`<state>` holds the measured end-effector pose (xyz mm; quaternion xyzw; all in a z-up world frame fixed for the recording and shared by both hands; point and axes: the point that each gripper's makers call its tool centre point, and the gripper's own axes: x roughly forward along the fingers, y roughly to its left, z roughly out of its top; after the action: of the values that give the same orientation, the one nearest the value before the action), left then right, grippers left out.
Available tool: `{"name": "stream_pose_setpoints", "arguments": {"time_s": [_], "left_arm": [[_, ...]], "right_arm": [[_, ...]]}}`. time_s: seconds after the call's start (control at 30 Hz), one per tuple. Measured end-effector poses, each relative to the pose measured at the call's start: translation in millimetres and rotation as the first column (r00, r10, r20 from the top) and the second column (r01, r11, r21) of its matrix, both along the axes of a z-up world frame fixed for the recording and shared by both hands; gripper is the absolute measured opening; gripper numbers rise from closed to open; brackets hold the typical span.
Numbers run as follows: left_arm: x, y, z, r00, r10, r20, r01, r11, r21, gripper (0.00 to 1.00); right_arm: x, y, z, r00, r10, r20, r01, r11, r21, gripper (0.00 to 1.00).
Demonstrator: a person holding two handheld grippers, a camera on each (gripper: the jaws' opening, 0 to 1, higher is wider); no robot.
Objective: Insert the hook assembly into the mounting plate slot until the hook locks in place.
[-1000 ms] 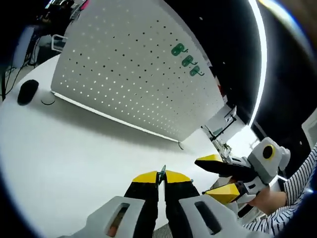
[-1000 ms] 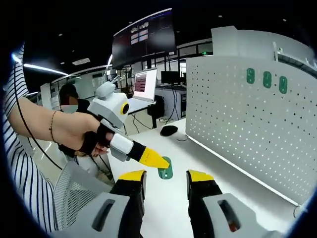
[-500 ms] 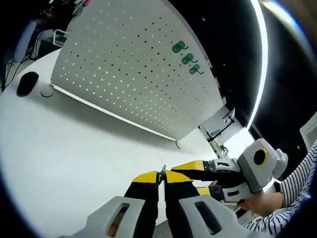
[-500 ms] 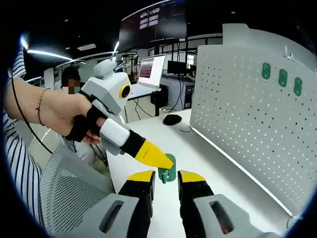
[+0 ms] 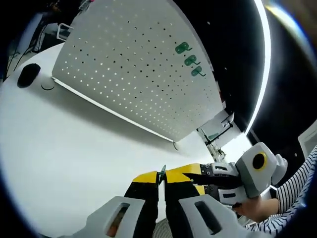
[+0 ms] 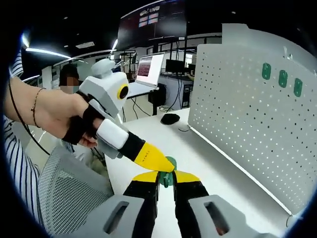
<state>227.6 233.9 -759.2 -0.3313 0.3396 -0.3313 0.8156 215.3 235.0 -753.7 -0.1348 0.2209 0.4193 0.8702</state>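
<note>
Both tools, left (image 6: 154,161) crossing over right (image 6: 166,177), pinch the green hook (image 6: 168,173) above the table (image 6: 208,163).

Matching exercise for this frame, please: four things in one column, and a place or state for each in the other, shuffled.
Things:
1 green hook
2 three green hooks
3 black mouse
4 pegboard

Places or states:
a on the table by the board's far end
b standing upright on the white table
c between both grippers' yellow fingers
d in a row high on the board

Pairs: 1-c, 2-d, 3-a, 4-b
</note>
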Motion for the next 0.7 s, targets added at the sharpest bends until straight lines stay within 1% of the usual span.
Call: {"name": "stream_pose_setpoints", "arguments": {"time_s": [0.2, 0.23, 0.37, 0.4, 0.47, 0.53, 0.63, 0.7], "left_arm": [[-0.2, 1, 0.2, 1.0, 0.003, -0.001, -0.003, 1.0, -0.001, 0.02], [-0.2, 1, 0.4, 1.0, 0.004, 0.0, -0.004, 1.0, -0.003, 0.02], [0.4, 0, 1.4, 1.0, 0.016, -0.007, -0.017, 1.0, -0.017, 0.02], [0.5, 0, 1.5, 1.0, 0.02, -0.009, -0.02, 1.0, -0.02, 0.02], [0.1, -1, 2.1, 1.0, 0.016, -0.005, -0.016, 1.0, -0.015, 0.02], [1.0, -1, 4.2, 1.0, 0.019, -0.002, -0.019, 1.0, -0.025, 0.02], [1.0, -2, 6.2, 1.0, 0.015, -0.005, -0.015, 0.999, -0.033, 0.03], [3.3, -3, 10.2, 1.0, 0.03, 0.0, -0.03, 0.998, -0.061, 0.03]], "right_arm": [[1, -2, 0.6, 1.0, 0.0, 0.02, 0.001, 1.0, -0.022, 0.03], [1, -2, 1.2, 1.0, -0.005, 0.013, 0.005, 1.0, -0.017, 0.03], [1, -2, 1.9, 1.0, -0.009, 0.016, 0.009, 1.0, -0.014, 0.01], [1, -2, 1.9, 1.0, -0.02, 0.004, 0.02, 1.0, -0.005, 0.01], [1, -3, 3.6, 1.0, -0.019, 0.008, 0.019, 1.0, -0.005, 0.01], [2, -3, 6.1, 0.999, -0.022, 0.023, 0.022, 1.0, 0.0, 0.01], [2, -5, 8.4, 0.999, -0.029, 0.018, 0.029, 1.0, 0.003, 0.01], [4, -6, 13.1, 0.999, -0.045, 0.025, 0.044, 0.999, 0.022, 0.01]]}}
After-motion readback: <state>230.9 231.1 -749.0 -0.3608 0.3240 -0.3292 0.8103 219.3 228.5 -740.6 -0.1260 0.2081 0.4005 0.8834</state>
